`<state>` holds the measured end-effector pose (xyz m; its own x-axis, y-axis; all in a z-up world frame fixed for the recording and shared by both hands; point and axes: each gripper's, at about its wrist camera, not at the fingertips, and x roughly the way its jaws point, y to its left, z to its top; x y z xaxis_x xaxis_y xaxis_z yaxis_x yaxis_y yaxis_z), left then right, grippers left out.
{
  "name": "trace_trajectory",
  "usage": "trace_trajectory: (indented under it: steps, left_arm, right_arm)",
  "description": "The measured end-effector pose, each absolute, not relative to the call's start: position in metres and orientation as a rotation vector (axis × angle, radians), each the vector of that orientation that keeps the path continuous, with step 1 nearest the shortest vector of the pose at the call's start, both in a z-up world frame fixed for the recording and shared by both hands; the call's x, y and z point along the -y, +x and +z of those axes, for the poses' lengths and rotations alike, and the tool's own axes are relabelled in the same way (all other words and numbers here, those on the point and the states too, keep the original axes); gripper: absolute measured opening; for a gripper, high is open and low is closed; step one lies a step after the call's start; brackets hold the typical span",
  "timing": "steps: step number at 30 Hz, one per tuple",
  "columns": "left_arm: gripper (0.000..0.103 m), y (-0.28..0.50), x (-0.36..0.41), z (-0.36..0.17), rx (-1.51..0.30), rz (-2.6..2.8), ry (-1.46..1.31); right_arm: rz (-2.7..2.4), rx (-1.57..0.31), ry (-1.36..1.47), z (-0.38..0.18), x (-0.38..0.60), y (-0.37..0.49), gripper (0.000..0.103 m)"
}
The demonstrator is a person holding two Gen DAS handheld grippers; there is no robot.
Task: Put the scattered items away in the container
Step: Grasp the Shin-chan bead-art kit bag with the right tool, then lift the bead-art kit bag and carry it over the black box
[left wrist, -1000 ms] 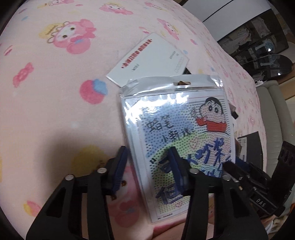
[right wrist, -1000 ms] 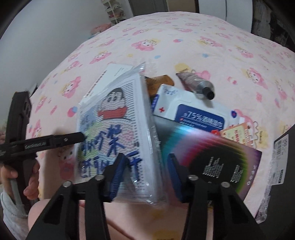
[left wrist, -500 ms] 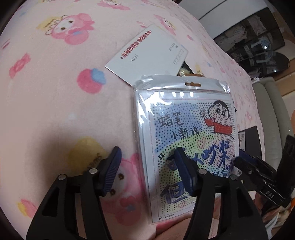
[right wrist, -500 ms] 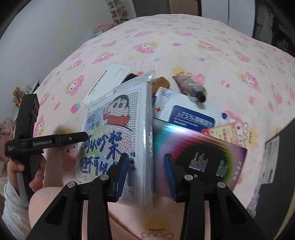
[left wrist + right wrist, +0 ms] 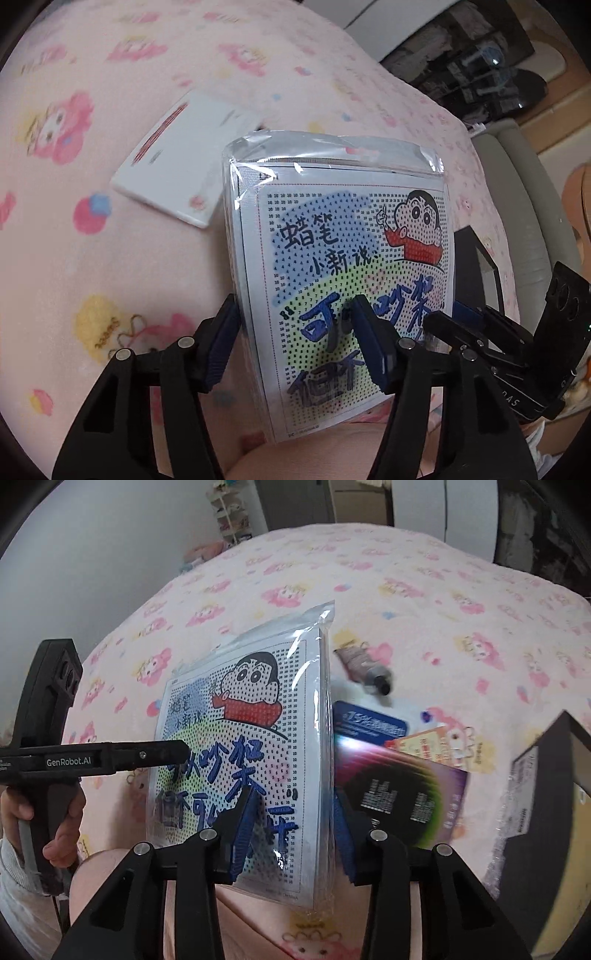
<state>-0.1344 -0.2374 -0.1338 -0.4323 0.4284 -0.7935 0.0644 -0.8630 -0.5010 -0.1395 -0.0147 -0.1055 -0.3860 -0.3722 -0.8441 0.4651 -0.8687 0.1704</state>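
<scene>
Plastic-sleeved cartoon craft pack [image 5: 255, 738] is raised above the pink blanket [image 5: 424, 602], right gripper [image 5: 291, 823] clamped on its right edge. Left gripper [image 5: 295, 343] straddles its left edge, jaws closing, pads not visibly pressing. White card [image 5: 177, 162] lies beyond.

Packet raised over the bed, other items scattered beyond and beside it

The cartoon packet [image 5: 255, 738] stands on edge above the blanket [image 5: 424, 590]. A white card [image 5: 177, 166] lies flat behind it to the left. To its right lie a wipes pack [image 5: 373, 723], a dark booklet [image 5: 399, 797] before that, a tube [image 5: 365, 666] farther back, and a box [image 5: 554, 805] at far right.
</scene>
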Motion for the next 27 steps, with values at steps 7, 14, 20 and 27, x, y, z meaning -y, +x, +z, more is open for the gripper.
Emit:
trace_trajectory:
  steps: [7,14,20,27]
  left_arm:
    - [0.061,-0.157,0.178,-0.118,0.604,2.367,-1.532]
    - [0.061,-0.184,0.141,-0.153,0.588,2.346,-1.758]
    - [0.058,-0.185,0.139,-0.164,0.632,2.401,-1.776]
    - [0.057,-0.170,0.145,-0.167,0.664,2.497,-1.849]
  right_arm:
    - [-2.344,-0.114,1.354,-0.088,-0.032,-0.128,0.036]
    - [-2.391,-0.042,1.509,-0.118,-0.066,-0.137,0.036]
    - [-2.378,0.014,1.571,-0.139,-0.081,-0.141,0.037]
    - [-2.375,-0.018,1.574,-0.152,-0.076,-0.143,0.037]
